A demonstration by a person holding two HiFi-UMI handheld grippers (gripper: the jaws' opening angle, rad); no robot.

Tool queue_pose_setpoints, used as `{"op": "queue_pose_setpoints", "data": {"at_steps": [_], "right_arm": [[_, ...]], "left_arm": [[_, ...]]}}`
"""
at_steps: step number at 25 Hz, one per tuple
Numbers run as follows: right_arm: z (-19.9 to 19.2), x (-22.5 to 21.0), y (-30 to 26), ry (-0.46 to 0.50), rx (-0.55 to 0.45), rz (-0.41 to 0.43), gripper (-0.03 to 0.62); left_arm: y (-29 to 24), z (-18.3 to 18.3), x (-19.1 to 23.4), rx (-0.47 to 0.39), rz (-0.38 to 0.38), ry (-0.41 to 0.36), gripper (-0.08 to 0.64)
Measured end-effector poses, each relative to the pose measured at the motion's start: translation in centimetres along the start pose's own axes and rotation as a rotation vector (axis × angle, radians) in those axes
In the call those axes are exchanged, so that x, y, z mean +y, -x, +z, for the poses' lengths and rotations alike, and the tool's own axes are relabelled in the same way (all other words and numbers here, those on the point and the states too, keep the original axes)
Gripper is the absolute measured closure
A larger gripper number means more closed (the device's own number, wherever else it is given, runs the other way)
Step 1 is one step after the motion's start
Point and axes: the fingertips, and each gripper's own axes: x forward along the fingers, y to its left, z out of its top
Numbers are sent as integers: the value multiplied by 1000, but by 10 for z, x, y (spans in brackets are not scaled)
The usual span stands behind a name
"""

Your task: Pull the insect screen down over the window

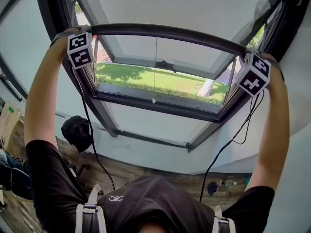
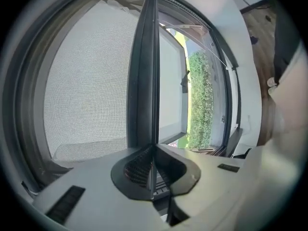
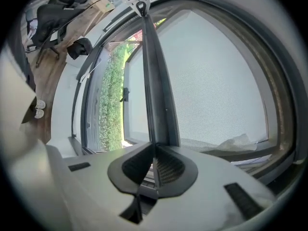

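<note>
1. Dark pull bar point(image 1: 165, 32) of the insect screen point(image 1: 175, 4) sits high across the window frame point(image 1: 104, 115). The mesh is stretched above it, and the open sash point(image 1: 136, 61) below is uncovered.
2. Left gripper point(image 2: 153, 147) and right gripper point(image 3: 154, 147) each clamp that bar, jaws pressed together on it, one near either end.
3. Best handled by drawing both ends down together. A level bar should run freely in the side rails, and a firm pinch keeps it from slipping free.
4. Only the head view shows both grips and how much opening remains. The gripper views show each bite on the bar and the mesh weave, and the right gripper view shows a rumpled patch point(image 3: 240, 141).
</note>
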Motion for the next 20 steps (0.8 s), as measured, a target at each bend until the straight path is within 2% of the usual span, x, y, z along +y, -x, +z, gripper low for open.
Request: {"op": "queue_pose_setpoints", "data": {"at_steps": [4, 9, 15, 20], "right_arm": [[-3, 37, -16, -16, 2, 90, 565], [-8, 101, -43, -32, 1, 220, 565], [-14, 157, -69, -21, 30, 266, 565], [-17, 188, -83, -14, 50, 281, 565]], "left_arm": [[-13, 2, -38, 5, -45, 0, 531], [-35, 7, -99, 6, -143, -11, 531], [-57, 11, -159, 23, -217, -29, 531], [-70, 13, -192, 45, -233, -29, 531]]}}
